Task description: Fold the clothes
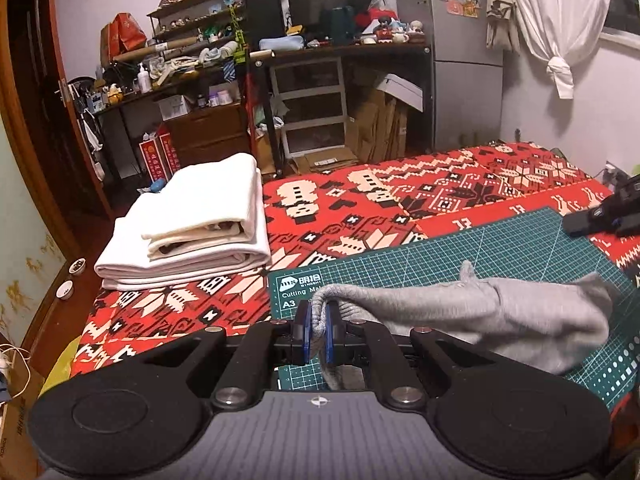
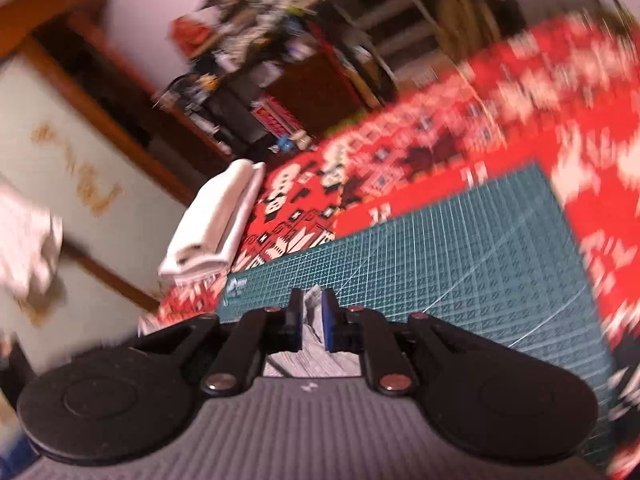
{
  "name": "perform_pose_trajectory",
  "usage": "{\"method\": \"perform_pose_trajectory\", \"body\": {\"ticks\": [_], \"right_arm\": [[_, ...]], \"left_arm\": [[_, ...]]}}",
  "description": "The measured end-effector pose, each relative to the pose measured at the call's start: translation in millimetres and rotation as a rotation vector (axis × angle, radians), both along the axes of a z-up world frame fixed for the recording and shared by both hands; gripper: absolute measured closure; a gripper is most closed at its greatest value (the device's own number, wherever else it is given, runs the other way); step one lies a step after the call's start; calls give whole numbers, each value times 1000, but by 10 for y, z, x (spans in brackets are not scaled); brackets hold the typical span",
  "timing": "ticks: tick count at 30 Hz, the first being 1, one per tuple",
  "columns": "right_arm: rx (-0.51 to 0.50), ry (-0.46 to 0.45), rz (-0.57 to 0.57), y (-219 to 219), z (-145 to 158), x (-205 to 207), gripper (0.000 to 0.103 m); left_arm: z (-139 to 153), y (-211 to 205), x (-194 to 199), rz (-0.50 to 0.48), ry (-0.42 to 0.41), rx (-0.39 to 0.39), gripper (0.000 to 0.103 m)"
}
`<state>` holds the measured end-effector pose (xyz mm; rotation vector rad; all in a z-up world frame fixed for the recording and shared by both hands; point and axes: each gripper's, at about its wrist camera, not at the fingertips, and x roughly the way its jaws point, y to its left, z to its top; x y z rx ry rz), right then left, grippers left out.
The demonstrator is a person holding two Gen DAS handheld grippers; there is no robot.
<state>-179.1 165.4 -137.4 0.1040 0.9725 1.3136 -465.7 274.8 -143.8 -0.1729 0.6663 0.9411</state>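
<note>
**Both fingers pinched on one grey garment**

Fingers point(image 1: 331, 322) on my left gripper point(image 1: 317, 336) are closed almost fully, with a bunched edge of the grey garment point(image 1: 500, 312) squeezed between the blue pads. From that pinch the cloth stretches away to my right, lifted in a loose band over the green cutting mat point(image 1: 460, 248), its far end drooping toward the mat.

On my right gripper point(image 2: 314, 322) the fingers are drawn in just as tightly, and I see a small peak of grey cloth point(image 2: 313, 314) caught between them, with more grey fabric bunched just below. That view is badly smeared, so I cannot tell how much cloth it holds.

In the left view the right gripper's dark body point(image 1: 608, 210) shows at the far right edge, above the mat's corner.

Under the mat lies the red patterned bedspread point(image 1: 400, 196). To my left on it, well apart from the grey garment, sits a stack of folded white clothes point(image 1: 192, 232), close to the bed's edge.

Beyond the bed I see cluttered shelves point(image 1: 208, 36), a grey fridge point(image 1: 460, 40) and a tied white curtain point(image 1: 560, 20).
</note>
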Motion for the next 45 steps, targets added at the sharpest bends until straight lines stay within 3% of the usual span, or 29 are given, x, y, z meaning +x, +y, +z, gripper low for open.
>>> {"method": "perform_pose_trajectory", "body": {"ticks": [4,6,9,11,19,21,25,33,45], "right_arm": [[-64,-272,175,-166,129,-462,91],[-116,-326,261,-211,75,-676,91],[-171,-377,330,-274,-56,-955,71],[-199,-415,355,-257,-148,-1114,68],[-229,-568,298,-17,-420,-1417,70],[-210,-534,264,12,-426,-1355,90],[-179,-531,180,6,-345,-1231,93],[-79,-572,37,-109,284,-891,93],[182,-798,-130,-573,2027,-731,94]], "left_arm": [[-27,-18,35,-23,22,7,96],[-32,-23,40,-29,26,8,96],[-40,0,13,-24,16,-7,96],[-43,12,0,-18,6,-16,96],[-59,30,-34,-4,-7,-33,96],[-68,33,-50,2,-12,-38,96],[-69,-6,-78,-5,-26,-26,96],[319,-135,-42,-38,-65,108,96],[1557,-521,32,-104,-269,342,97]]}}
